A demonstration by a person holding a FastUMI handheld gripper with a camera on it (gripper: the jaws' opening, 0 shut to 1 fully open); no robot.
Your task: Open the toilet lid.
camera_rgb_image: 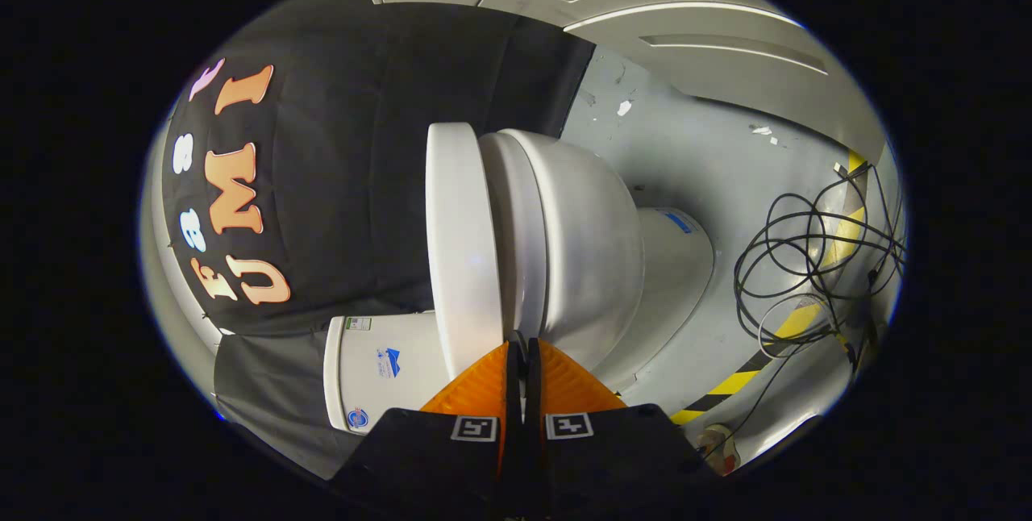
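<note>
We see the claw [517,343] nearly closed, its tips at the lid's [461,247] edge; whether they pinch it we cannot tell. The lid's long axis runs away from the tips, lying against the bowl [588,247] beside the tank [379,380].

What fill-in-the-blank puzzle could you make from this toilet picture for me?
1. The tool, its two ___ fingers pressed together, points at the gap between the toilet lid and the seat.
2. The lid and the tank are both ___ in colour.
3. Loose ___ cables lie coiled on the floor.
4. The striped tape on the floor is black and ___ in colour.

Missing words: orange; white; black; yellow.
</note>
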